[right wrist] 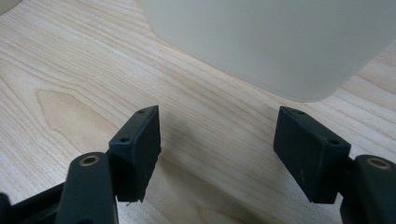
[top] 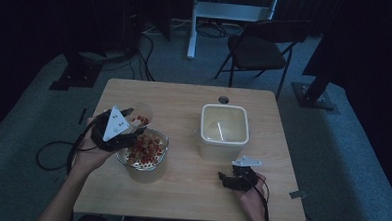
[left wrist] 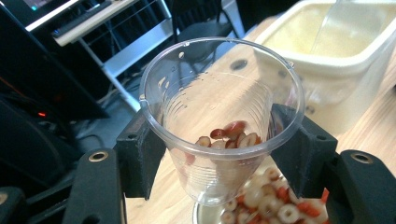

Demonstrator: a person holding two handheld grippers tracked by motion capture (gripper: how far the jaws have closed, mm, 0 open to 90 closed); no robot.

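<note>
My left gripper [top: 136, 126] is shut on a clear plastic cup [top: 141, 116], held tilted over a glass bowl [top: 146, 175] heaped with red and pale cereal rings [top: 145, 147]. In the left gripper view both black pads clamp the cup [left wrist: 219, 93] on its sides. A small layer of cereal rings [left wrist: 229, 135] lies inside it, and the bowl's cereal [left wrist: 267, 205] shows below. My right gripper [top: 228, 180] rests low on the table near the front right, jaws open and empty [right wrist: 217, 140], facing the white container [right wrist: 280, 42].
The square white plastic container [top: 201, 136] stands right of centre on the wooden table [top: 184, 97], with a clear scoop or stick leaning inside. A round hole is in the table behind it. A folding chair [top: 259, 45] stands beyond the far edge.
</note>
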